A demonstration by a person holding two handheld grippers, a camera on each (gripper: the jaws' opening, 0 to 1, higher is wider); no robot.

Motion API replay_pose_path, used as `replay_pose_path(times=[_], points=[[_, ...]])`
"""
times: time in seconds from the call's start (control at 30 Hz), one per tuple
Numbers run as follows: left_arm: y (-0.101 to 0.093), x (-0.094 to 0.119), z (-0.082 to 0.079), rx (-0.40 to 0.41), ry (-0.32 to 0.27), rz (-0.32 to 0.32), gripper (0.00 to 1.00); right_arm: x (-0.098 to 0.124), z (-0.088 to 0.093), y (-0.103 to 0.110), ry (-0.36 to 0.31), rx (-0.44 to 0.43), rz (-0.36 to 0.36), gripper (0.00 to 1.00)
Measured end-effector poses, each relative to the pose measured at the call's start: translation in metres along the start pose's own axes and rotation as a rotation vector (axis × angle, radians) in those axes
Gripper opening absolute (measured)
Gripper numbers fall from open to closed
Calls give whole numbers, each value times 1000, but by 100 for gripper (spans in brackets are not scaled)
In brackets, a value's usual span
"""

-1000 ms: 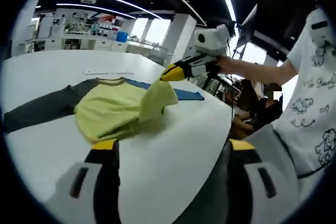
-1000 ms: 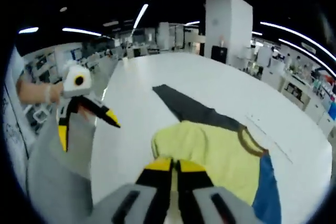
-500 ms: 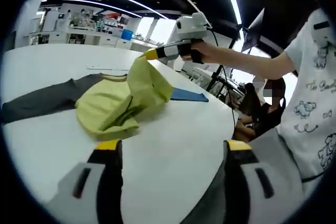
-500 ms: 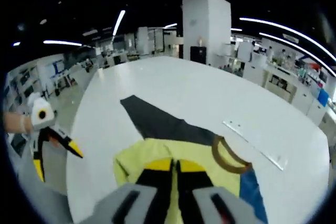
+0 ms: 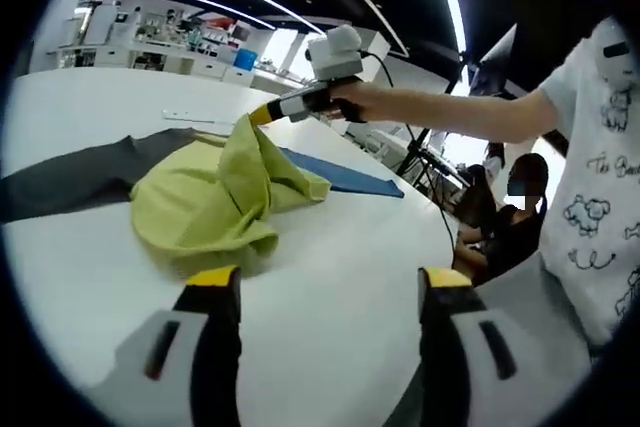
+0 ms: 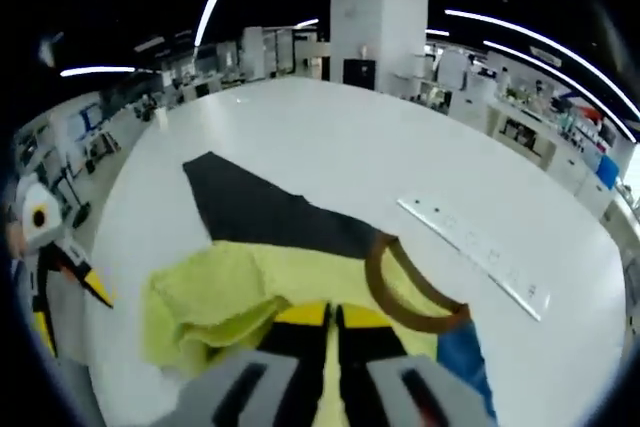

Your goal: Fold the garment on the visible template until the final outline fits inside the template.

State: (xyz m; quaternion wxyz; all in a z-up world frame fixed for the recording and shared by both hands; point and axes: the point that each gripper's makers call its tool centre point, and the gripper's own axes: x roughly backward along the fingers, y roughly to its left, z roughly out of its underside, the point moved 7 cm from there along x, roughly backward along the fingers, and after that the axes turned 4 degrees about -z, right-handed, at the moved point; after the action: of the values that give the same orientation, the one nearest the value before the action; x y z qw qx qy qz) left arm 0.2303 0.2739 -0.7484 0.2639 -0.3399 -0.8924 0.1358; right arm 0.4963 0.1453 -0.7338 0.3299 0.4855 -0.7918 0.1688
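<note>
— Lying where — the yellow shirt (image 5: 210,202)?
— Bunched on the white surface (image 5: 330,277), over the blue template (image 5: 345,175); right tongs (image 6: 333,315) clenched on its lifted fabric.
— Left tongs (image 5: 325,292)?
— Released — hovering just beside.

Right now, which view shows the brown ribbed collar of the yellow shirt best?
Right gripper view: the brown ribbed collar of the yellow shirt curves open just ahead of the right gripper. In the left gripper view, lifted yellow cloth covers that area.
</note>
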Motion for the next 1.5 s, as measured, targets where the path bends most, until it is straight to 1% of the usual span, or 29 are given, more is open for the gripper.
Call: replay_pose_path(times=[0.17,0.3,0.37,0.47,0.53,0.67,0.7,0.77,0.83,0.87,0.97,1.0,1.1,1.13,1.2,1.27,1.3,1.37,1.47,1.5], points=[[4,-10,2,0,14,-14,62,-18,11,-15,33,-41,16,0],[9,-20,1,17,5,-42,59,-23,18,-17,47,-73,26,0],[11,-25,1,21,5,-46,57,-27,21,-19,49,-76,27,0],[14,-29,5,16,23,-48,56,-27,21,-18,50,-72,22,0],[15,-31,7,32,25,-41,56,-28,23,-18,56,-68,20,0],[14,-33,9,16,38,-48,53,-28,24,-20,51,-49,14,0],[15,-33,8,14,29,-64,52,-25,24,-19,47,-36,18,2],[15,-34,7,5,19,-77,51,-24,22,-22,28,-16,21,8],[16,-35,6,-11,17,-97,50,-18,23,-22,19,-25,26,17],[14,-37,6,-16,18,-96,50,-16,23,-23,7,-30,23,20],[8,-41,8,-24,31,-97,50,-8,26,-25,-6,-27,41,36],[7,-42,8,-30,42,-101,50,-4,27,-26,-20,-12,47,43],[4,-44,10,-32,53,-98,50,6,31,-25,-36,-3,54,61],[3,-45,11,-27,57,-98,50,10,33,-24,-40,1,60,64],[0,-46,12,-15,62,-98,50,13,37,-28,-43,4,65,67],[-1,-47,14,3,70,-107,50,19,40,-30,-54,-10,63,67],[-1,-46,14,6,69,-110,50,21,43,-29,-53,-10,60,67],[-1,-45,14,0,70,-131,49,31,51,-18,-55,-2,57,67],[-2,-46,12,-37,65,-171,43,40,61,-14,-52,-3,51,66],[1,-45,9,-86,54,-216,40,42,63,-12,-51,-4,49,66]])
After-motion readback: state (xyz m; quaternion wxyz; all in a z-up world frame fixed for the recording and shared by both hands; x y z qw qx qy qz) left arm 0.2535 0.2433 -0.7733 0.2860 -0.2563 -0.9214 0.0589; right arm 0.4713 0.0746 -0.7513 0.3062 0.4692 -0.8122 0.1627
